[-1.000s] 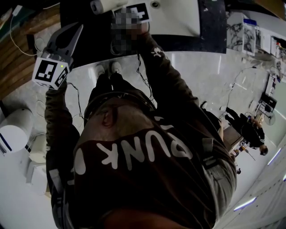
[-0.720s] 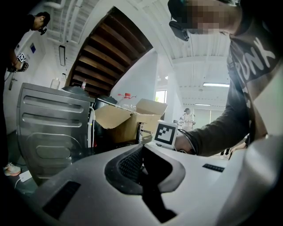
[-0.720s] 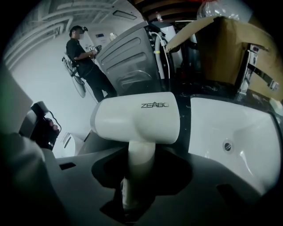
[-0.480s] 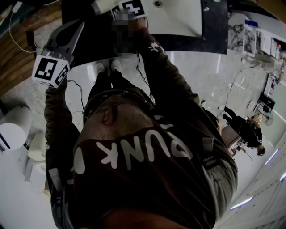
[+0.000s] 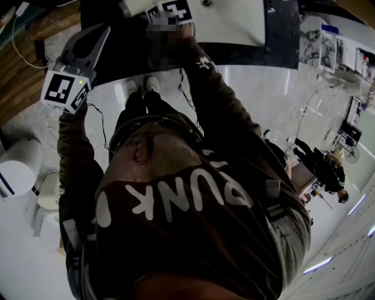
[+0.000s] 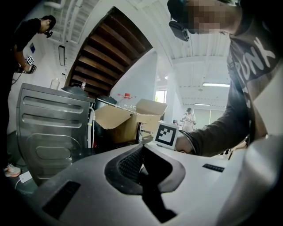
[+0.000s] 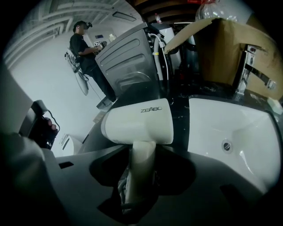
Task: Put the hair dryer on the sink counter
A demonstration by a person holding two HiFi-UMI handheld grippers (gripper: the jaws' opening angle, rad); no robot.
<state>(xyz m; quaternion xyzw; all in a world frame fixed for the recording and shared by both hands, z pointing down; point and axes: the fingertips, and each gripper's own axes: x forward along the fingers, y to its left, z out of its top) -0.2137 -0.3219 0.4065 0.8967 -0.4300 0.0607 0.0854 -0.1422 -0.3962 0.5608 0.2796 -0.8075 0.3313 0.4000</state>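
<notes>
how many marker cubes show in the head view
2: one cube at the left; a second cube at the top edge beside the sink. More may be hidden.

The right gripper (image 7: 140,174) has just been spreading its fingers (image 7: 66,176), and dark gaps now show either side of the hair dryer (image 7: 139,126) handle between them. Its barrel sits slightly farther out. Behind, the person (image 7: 86,53) stands nearer the washing machine (image 7: 132,62).
</notes>
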